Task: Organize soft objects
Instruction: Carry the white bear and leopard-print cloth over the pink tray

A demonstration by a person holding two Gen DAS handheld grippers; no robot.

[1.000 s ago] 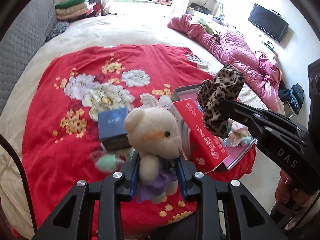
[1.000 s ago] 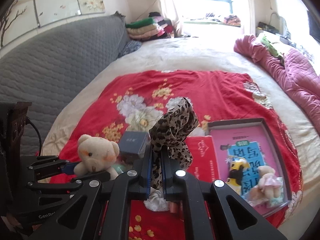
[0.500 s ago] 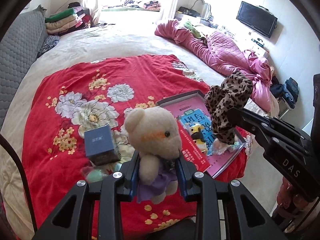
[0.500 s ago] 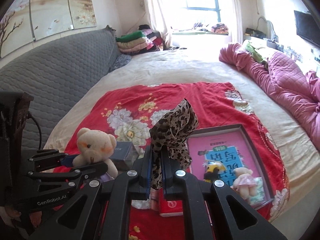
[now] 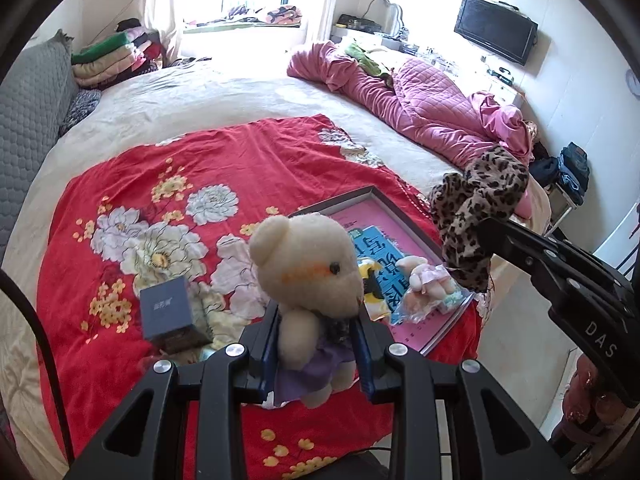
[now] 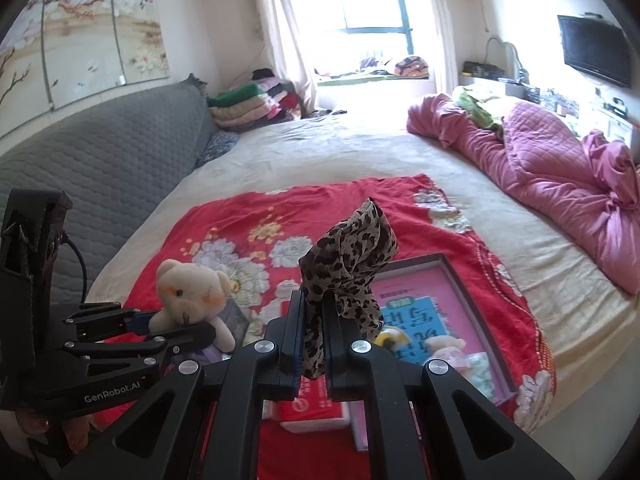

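Now the left gripper has its jaws clamped on the cream teddy bear, above the red blanket; the right gripper pinches the leopard scarf over that blanket too.

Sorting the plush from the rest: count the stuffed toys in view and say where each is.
2. A cream teddy bear is clamped in the left gripper, above the red blanket. A small pink plush lies in the framed tray. Others may be hidden.
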